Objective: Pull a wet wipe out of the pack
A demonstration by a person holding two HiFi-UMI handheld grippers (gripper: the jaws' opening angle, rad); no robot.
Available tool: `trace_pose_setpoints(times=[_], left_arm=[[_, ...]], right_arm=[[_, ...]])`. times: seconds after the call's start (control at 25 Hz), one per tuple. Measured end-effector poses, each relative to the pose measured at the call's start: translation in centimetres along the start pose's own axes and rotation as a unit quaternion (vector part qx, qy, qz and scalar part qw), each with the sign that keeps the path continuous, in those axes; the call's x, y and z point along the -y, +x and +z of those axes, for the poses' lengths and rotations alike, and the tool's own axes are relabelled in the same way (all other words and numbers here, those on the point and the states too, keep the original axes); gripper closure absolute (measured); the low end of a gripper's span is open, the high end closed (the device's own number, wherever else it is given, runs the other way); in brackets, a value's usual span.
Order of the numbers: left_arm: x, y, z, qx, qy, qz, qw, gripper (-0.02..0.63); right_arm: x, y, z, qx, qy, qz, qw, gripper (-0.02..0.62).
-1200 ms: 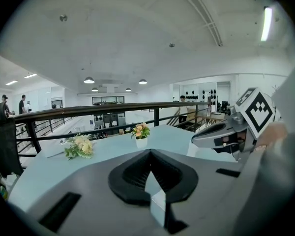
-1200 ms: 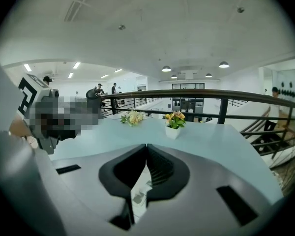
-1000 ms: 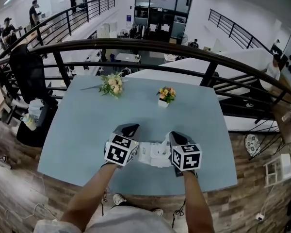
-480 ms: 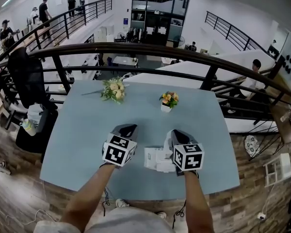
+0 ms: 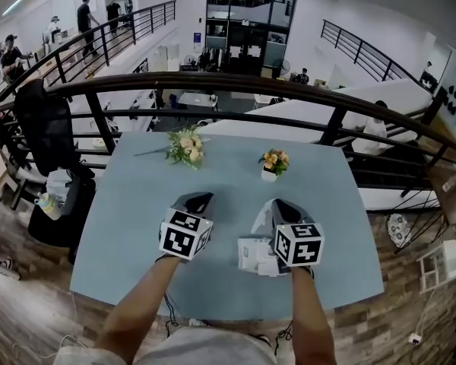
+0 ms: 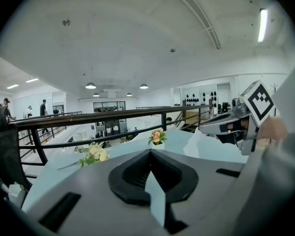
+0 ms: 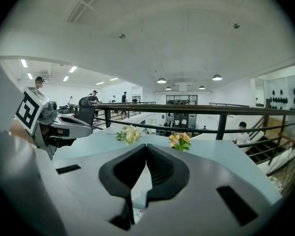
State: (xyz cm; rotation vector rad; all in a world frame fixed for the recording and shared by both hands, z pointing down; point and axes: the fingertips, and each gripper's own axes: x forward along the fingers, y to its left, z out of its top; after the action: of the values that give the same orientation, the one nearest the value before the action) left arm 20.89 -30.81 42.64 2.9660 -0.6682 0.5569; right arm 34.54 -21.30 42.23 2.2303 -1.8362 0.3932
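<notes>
**Wipe pinched in R gripper, pack just below**

R gripper has its jaws closed. A pale wipe hangs from its tips down toward the white pack. The pack is at the near side of the blue table, close beside the R hand. L gripper is apart to the left, jaws together w/ nothing btw them. A flower bunch and a small flower pot are further back.

White wipe and pack, pale blue table, orange flowers.
</notes>
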Motion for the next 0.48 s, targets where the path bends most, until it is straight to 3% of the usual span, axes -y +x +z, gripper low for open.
trace_pose_setpoints(times=[0.48], left_arm=[[-3.6,-1.8,-0.4,0.002,-0.001,0.02,0.9998,0.611]], right_arm=[[-2.6,0.3,3.0,0.041,-0.011,-0.001,0.999,0.586]])
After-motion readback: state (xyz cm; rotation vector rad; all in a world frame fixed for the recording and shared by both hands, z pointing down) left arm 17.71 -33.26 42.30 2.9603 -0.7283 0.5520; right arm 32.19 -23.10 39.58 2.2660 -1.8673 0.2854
